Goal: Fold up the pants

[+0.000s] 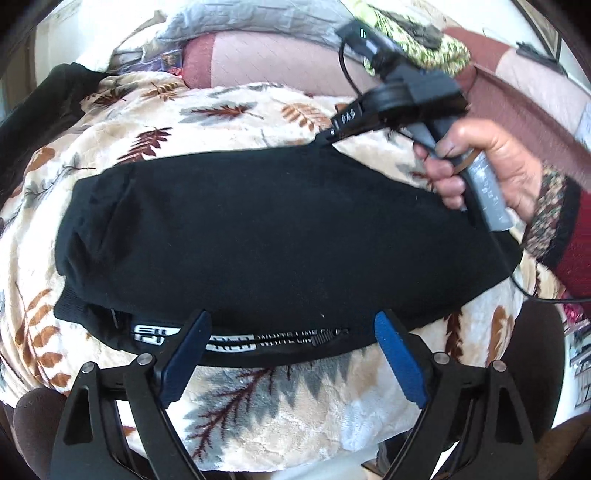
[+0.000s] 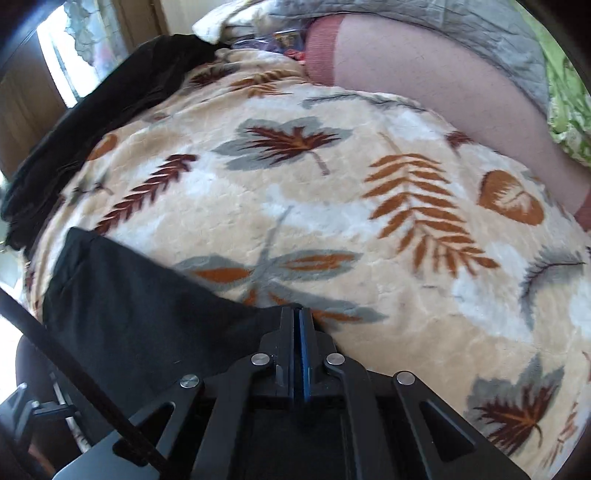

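Bed w/ a soft cream leaf blanket [image 2: 369, 229] on top. Pink cushion [image 2: 424, 74] at 1 o'clock, grey quilt [image 2: 461, 29] behind it, bright window [image 2: 62, 55] at 10 o'clock. Dark cloth pile [image 2: 92, 122] at the blanket's 10 o'clock edge. Black pants [image 1: 277, 236] lie folded across the blanket's middle, zipper edge at 6 o'clock. Left hand-held gripper [image 1: 291, 354] is spread wide over that edge. Right hand-held gripper [image 2: 297, 328] is pressed together, pinching the pants' far edge at 1 o'clock. No boxes or bins seen.
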A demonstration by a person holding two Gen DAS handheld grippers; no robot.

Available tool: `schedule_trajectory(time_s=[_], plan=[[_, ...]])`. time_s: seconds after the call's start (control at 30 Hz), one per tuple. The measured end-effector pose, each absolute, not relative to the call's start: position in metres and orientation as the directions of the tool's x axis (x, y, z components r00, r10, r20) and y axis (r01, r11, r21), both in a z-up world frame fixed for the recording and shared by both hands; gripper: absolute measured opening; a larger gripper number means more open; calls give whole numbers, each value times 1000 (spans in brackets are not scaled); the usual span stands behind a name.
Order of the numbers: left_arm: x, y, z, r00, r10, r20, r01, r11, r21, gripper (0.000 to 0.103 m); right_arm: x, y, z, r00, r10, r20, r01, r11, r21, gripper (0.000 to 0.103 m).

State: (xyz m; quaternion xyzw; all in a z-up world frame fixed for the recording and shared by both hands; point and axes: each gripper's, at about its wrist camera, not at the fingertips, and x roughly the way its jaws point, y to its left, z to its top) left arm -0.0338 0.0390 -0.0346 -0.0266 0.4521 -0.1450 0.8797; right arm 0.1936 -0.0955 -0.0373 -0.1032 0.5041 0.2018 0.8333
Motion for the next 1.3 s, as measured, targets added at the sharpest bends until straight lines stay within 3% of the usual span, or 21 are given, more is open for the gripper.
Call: schedule_trajectory(time_s=[0.2,0.23,0.3,0.33,0.43,0.57,0.67,0.77,0.87,1.0,1.13,1.3], plan=[[-40,52,-12,586,-291,-756,226,955,-192,89,207,-89,-44,439,127,-889,-395,917,-65,3],[-39,57,-7,593,-292,-750,219,955,-198,89,206,-88,-43,462,83,-883,-379,919,-112,5],[-33,71,1,608,-295,-738,189,956,-226,90,200,-97,-33,483,73,-872,-324,941,-101,21],[-27,79,3,612,-290,-736,163,957,-241,90,192,-105,-23,505,93,-858,-291,954,-67,31],[-5,102,-2,609,-205,-766,39,972,-230,90,160,-126,0,520,257,-815,-262,956,134,32],[17,112,-27,534,-41,-845,-87,991,-104,90,108,-145,-8,414,514,-751,-248,858,450,32],[12,122,-49,462,-68,-884,-128,981,-143,90,69,-155,-34,322,623,-713,-202,781,591,34],[-2,120,-50,456,-62,-888,-104,987,-123,90,33,-171,-63,281,641,-714,-122,762,636,38],[-15,127,-59,397,-89,-913,-130,980,-152,90,4,-193,-69,321,688,-651,-79,704,706,37],[-40,119,-32,455,-88,-886,-91,985,-145,90,-21,-216,-65,361,658,-661,-39,719,694,37],[-44,90,-8,512,-104,-852,-8,992,-126,90,-41,-251,-45,485,594,-642,-8,737,676,59],[-24,24,-18,480,-197,-855,147,979,-143,90,-41,-295,-38,599,503,-622,63,745,664,61]])
